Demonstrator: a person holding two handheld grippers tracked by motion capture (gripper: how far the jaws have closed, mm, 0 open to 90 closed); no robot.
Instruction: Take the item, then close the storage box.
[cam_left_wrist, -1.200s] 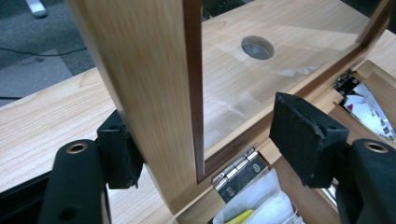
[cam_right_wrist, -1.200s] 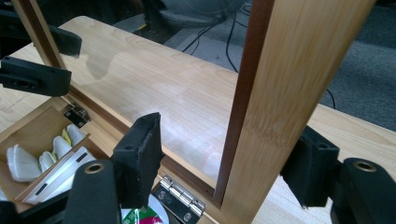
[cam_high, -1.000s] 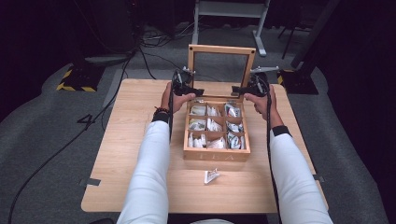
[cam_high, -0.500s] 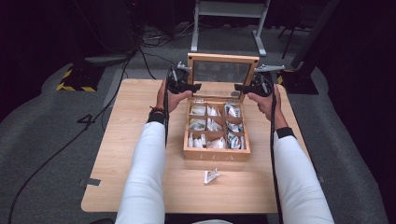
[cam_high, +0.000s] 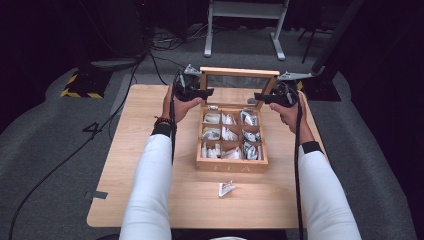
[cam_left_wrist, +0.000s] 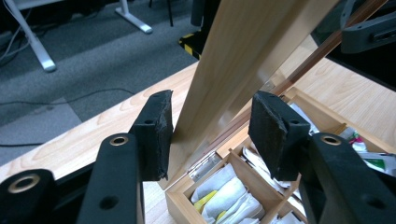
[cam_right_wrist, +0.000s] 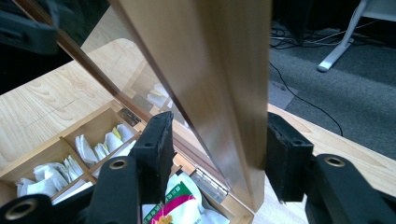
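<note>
Lid (cam_high: 239, 80) edges loosely between both tools' parted jaws.

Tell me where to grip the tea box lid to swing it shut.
Take the lid by its two wooden side rails, left gripper and right gripper each coming in from its own outer side. The lid stands nearly upright on rear hinges, its middle looks like a clear pane, and each rail already sits between open jaws.

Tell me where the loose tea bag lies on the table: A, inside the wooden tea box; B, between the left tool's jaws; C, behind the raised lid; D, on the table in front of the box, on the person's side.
D: the high view shows the loose tea bag lying on the table, apart from the wooden tea box, on the person's side.
</note>
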